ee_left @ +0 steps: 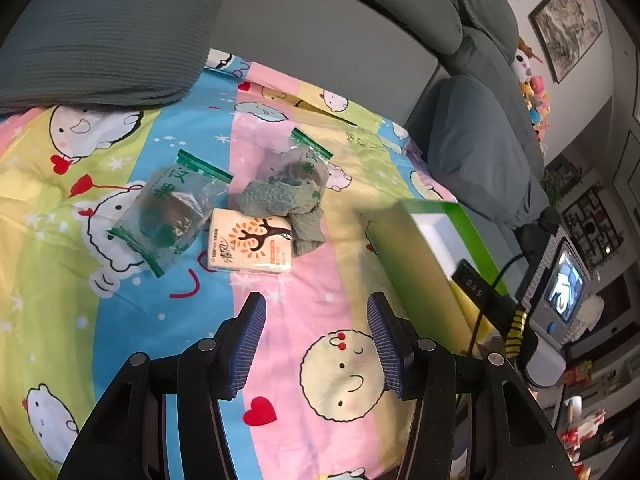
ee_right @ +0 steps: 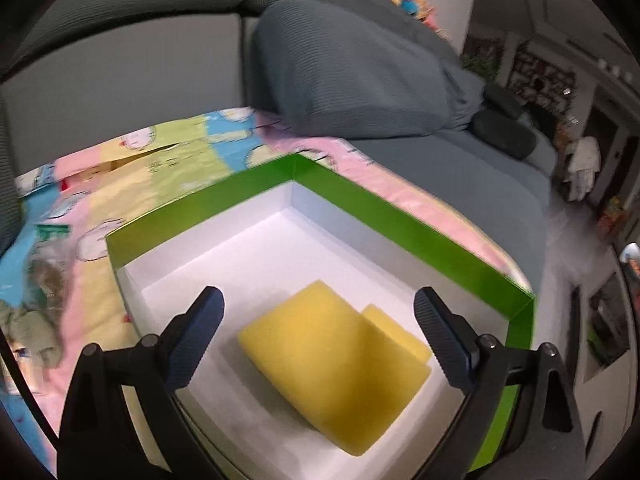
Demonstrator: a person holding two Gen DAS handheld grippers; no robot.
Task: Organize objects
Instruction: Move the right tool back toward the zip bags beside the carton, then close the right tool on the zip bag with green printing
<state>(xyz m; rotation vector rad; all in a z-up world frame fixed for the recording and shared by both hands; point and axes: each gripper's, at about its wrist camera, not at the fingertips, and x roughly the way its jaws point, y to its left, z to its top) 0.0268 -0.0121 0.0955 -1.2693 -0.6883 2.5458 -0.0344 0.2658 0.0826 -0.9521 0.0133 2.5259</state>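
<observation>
Left gripper (ee_left: pixel 316 312): jaws apart, nothing between them. Below the gap lies only the cartoon-print bedsheet (ee_left: pixel 280 292), pink stripe directly under the jaws.

Ahead of the left jaw tip, slightly left of the gap centre, lies a tissue pack (ee_left: pixel 250 242) with a tree print. It rests flat; its long axis runs roughly across the jaw line, tilted slightly, with the printed face up. Touching its far right corner is a grey-green sock (ee_left: pixel 288 204), crumpled, trailing to the right of the pack. To the left of the pack lies a zip bag (ee_left: pixel 168 208) with a green seal strip and dark contents; its long axis runs diagonally away and to the right. Beyond the sock lies a second zip bag (ee_left: pixel 300 160), seal end pointing away. Right of the right jaw stands the green box (ee_left: pixel 400 252), open side up. A grey pillow (ee_left: pixel 100 32) lies farthest out, on the left.

Right gripper (ee_right: pixel 318 328): jaws apart, holding nothing, positioned over the open green box (ee_right: pixel 380 208). Between the jaws, on the white box floor, lies a yellow sponge (ee_right: pixel 336 364), long axis running diagonally from near right to far left. Beyond the box lie the bedsheet (ee_right: pixel 180 148) and grey cushions (ee_right: pixel 352 80).
</observation>
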